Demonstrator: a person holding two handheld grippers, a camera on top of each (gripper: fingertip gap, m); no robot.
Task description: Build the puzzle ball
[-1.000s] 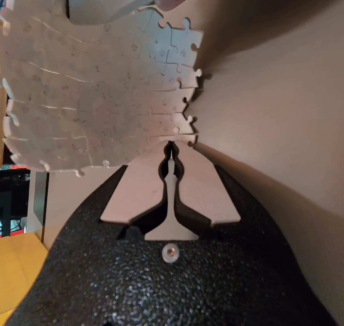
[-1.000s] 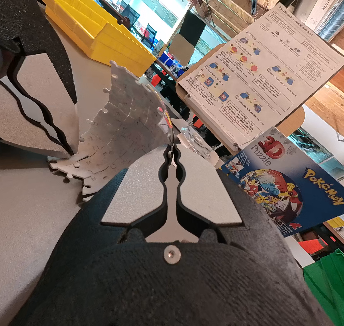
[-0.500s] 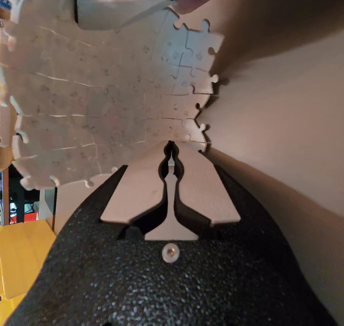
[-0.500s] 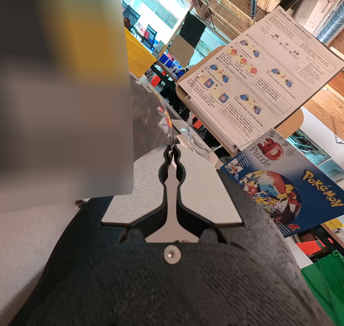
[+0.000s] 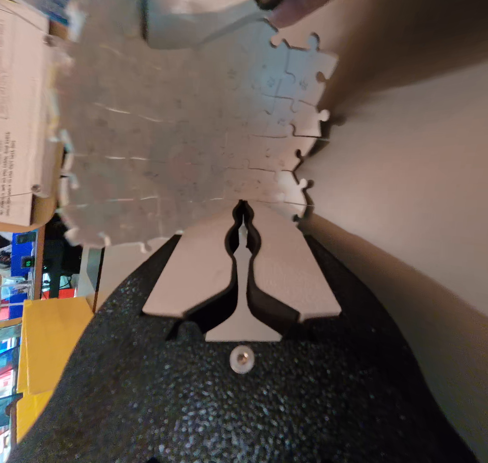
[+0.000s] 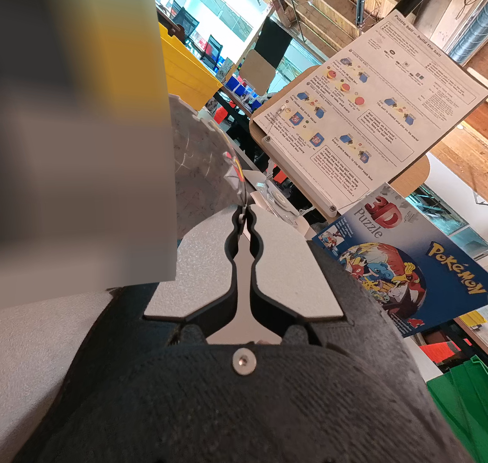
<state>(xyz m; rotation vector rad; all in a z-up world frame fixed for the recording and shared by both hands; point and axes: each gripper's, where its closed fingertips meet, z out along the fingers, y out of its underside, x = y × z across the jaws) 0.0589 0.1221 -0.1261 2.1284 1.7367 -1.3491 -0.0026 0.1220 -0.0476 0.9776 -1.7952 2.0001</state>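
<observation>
Left wrist view: your left gripper (image 5: 242, 207) is clenched on the lower rim of the curved grey shell of joined puzzle pieces (image 5: 169, 122), which rises straight ahead of the tips, hollow side toward the camera, knobbed free edge to the right above the beige table (image 5: 409, 159). Your right gripper (image 6: 244, 211) pinches another rim point; both are equally near. Only the right wrist view shows the shell's red and yellow printed face, the blue puzzle box (image 6: 412, 262) and instruction sheet (image 6: 369, 112).
</observation>
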